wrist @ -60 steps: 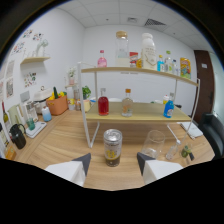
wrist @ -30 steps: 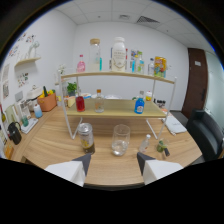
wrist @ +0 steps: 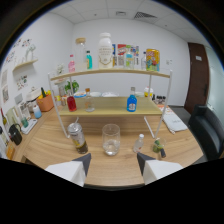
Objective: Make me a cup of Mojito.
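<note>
Tongs gape wide, holding nothing, with the glass just ahead on the table between can and small bottle (both close). A crooked approach could topple either neighbour.

Wooden table: can, glass, shelf rack.

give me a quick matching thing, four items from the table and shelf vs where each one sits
Items:
1. clear glass
2. can
3. blue bottle
4. red bottle

Places:
a. lower shelf, toward the far end from the plant
b. on the table straight ahead of the open tongs
c. lower shelf, beside the plant
d. on the table beside the glass, by a rack leg

Pairs: 1-b, 2-d, 3-a, 4-c
</note>
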Motion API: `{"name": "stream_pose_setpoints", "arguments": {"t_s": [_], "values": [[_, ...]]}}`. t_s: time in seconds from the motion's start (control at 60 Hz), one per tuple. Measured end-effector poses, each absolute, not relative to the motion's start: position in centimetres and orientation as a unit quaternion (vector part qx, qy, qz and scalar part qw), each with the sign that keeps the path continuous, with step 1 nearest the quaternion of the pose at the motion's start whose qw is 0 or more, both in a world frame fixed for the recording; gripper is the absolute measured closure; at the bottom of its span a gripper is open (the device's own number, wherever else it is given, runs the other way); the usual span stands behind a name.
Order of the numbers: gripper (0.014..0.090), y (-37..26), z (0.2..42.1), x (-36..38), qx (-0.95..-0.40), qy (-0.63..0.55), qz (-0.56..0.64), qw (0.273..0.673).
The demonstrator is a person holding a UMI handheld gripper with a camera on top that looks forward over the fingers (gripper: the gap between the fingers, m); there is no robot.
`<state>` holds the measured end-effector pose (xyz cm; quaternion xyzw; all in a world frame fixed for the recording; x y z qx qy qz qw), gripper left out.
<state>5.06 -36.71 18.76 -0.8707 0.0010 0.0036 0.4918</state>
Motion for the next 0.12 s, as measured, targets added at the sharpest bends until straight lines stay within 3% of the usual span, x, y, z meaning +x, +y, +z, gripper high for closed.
{"name": "stream_pose_setpoints", "arguments": {"t_s": [0.117], "values": [[0.019,-36.61,18.38,5.12,-0.875,0.0,0.01,0.484]]}}
